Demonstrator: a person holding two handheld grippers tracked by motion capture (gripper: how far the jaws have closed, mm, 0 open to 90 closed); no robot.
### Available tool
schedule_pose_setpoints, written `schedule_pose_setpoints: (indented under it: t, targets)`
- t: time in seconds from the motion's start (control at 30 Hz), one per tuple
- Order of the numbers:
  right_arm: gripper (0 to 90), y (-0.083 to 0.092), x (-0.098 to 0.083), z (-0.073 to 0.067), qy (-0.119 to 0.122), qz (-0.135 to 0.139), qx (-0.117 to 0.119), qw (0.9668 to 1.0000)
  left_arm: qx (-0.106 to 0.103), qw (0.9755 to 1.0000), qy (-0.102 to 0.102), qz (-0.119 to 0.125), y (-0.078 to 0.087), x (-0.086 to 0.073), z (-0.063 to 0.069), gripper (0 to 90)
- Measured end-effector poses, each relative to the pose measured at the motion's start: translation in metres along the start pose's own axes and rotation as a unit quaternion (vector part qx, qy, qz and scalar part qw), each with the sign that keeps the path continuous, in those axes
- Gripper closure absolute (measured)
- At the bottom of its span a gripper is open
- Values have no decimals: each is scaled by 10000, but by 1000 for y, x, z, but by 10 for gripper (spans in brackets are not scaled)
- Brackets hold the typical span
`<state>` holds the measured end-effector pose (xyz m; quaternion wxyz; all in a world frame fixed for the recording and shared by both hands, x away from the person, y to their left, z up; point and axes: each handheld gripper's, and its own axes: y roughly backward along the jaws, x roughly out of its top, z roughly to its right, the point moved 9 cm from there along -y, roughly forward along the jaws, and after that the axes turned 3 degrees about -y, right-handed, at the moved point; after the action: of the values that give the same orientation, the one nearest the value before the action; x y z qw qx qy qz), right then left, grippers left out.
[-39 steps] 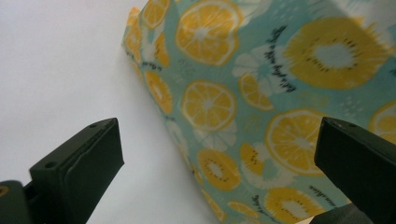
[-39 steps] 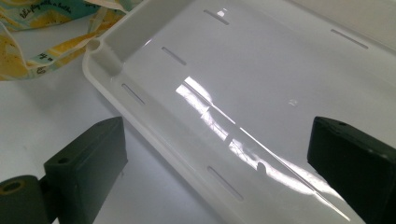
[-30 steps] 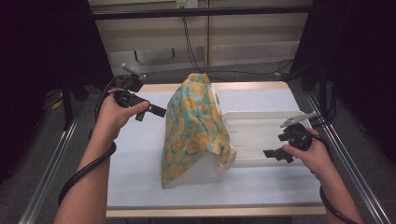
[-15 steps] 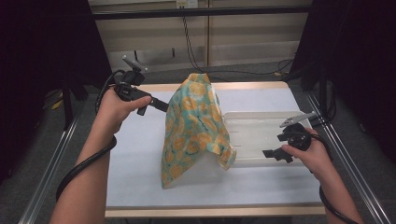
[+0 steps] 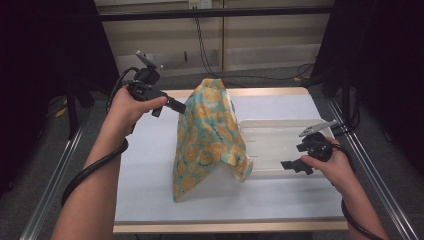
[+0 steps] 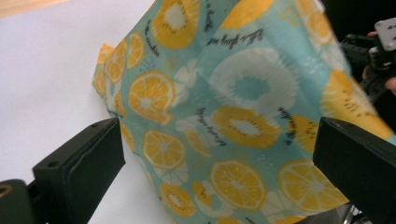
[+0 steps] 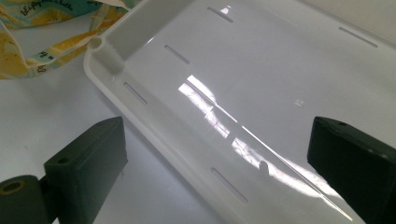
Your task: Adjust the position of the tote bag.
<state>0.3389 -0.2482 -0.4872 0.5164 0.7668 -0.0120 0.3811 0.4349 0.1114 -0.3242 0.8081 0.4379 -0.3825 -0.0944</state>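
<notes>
— Starting nearest us, what do we have at the right?

— We see the right hand-held gripper (image 5: 289, 165) held low at the near edge of the white tray (image 5: 280, 131), its jaws spread wide apart with nothing between them. In the right gripper view the tray (image 7: 261, 93) lies under those jaws, glossy, with narrow slots in its floor.

— And the cloth?

— We find the fruit-print cloth (image 5: 207, 135) standing in a peak at the middle of the white surface (image 5: 145, 170), its right corner draped over the tray's left end, a strap of it (image 7: 56, 51) lying just beside the tray's corner.

— Farther back?

— We see the left hand-held gripper (image 5: 177, 106) raised near the cloth's upper left side. In its own view the jaws stand well apart, the cloth (image 6: 233, 116) in front of them; we cannot tell whether they touch it.
</notes>
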Motion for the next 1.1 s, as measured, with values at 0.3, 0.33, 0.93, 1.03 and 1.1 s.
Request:
schedule_pose_setpoints:
  t: [0.3, 0.33, 0.93, 1.03, 1.1]
  targets:
    - [42, -1, 0, -2, 54, -16, 11, 10000, 53, 9999, -28, 91, 7, 13, 3, 28]
    - [43, -1, 1, -2, 54, -15, 16, 10000, 10, 10000, -38, 80, 7, 14, 4, 28]
    - [43, -2, -1, -2, -8, -33, 2, 10000, 61, 9998, -2, 165, 11, 34, 16, 46]
    - [42, -2, 0, -2, 14, -41, -27, 10000, 61, 9999, -31, 99, 9, 34, 18, 46]
    - [42, -2, 0, -2, 8, -30, -4, 10000, 26, 9999, -26, 120, 6, 35, 19, 47]
